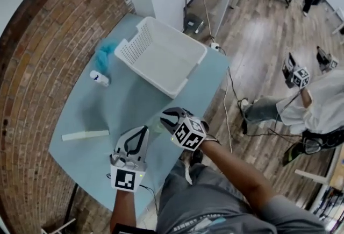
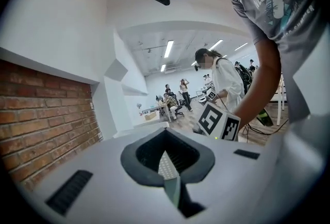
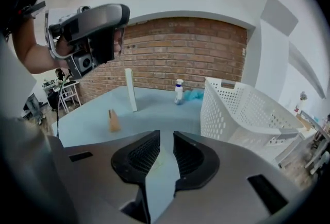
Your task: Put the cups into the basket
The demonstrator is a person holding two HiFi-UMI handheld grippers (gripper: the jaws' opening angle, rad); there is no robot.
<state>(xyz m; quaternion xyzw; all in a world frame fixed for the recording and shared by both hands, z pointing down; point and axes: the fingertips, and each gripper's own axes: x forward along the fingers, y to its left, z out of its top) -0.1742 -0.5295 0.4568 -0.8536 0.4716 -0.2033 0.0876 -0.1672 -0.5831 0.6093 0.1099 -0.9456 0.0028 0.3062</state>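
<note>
On the pale blue table point(image 1: 123, 104) the white perforated basket point(image 1: 161, 55) stands at the far end with nothing in it; it fills the right of the right gripper view point(image 3: 242, 109). A small brown cup-like thing point(image 3: 112, 120) stands on the table, seen only in that view. My right gripper point(image 1: 171, 115) hangs over the near table edge, jaws a little apart point(image 3: 164, 148), open, with only table and a faint pale patch in the gap. My left gripper point(image 1: 144, 132) sits beside it, fingers together point(image 2: 167, 166), shut and holding nothing.
A spray bottle point(image 1: 99, 78) and a teal cloth point(image 1: 105, 52) lie left of the basket. A white bar point(image 1: 85, 135) lies near the front left corner. A brick wall runs along the left. Another person point(image 1: 317, 104) with grippers stands on the right.
</note>
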